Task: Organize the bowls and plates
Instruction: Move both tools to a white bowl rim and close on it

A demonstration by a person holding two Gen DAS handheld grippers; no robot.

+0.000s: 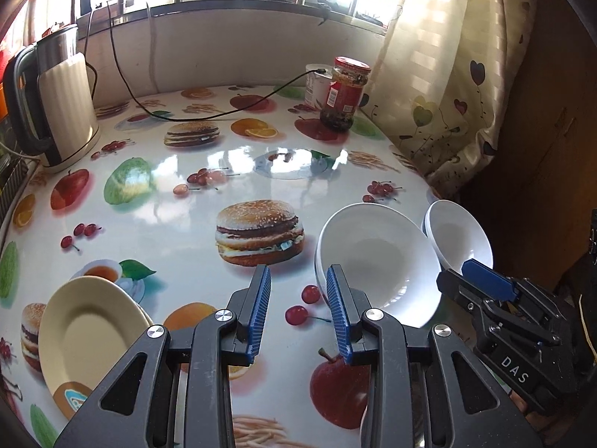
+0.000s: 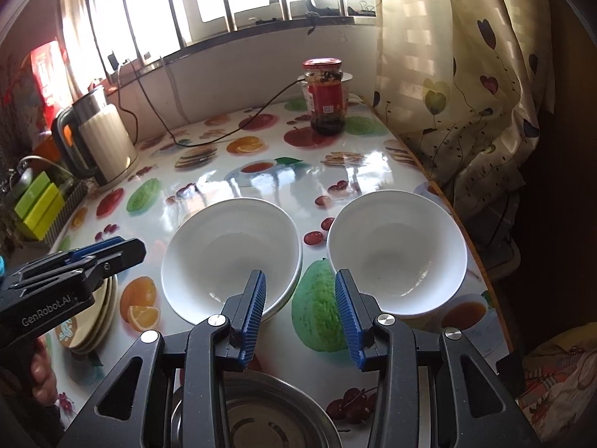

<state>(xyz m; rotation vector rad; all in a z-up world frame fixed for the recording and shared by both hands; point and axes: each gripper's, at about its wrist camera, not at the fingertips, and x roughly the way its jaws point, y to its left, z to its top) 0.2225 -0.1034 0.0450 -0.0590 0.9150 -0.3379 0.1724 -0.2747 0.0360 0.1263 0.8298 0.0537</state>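
Two white bowls stand on the printed table. The left one [image 2: 231,254] looks like a stack of two nested bowls; it also shows in the left wrist view [image 1: 377,261]. The single right bowl [image 2: 397,252] also shows in the left wrist view [image 1: 457,233]. Cream plates [image 1: 89,332] are stacked at the front left; they also show in the right wrist view [image 2: 93,317]. My left gripper [image 1: 298,283] is open and empty, between the plates and the bowls. My right gripper [image 2: 300,287] is open and empty, above the gap between the bowls.
An electric kettle [image 1: 56,100] stands at the back left with a black cable [image 1: 209,114] across the table. A red-lidded jar [image 1: 345,93] stands at the back right. A metal dish [image 2: 261,414] lies under my right gripper. A curtain [image 2: 466,93] hangs along the table's right edge.
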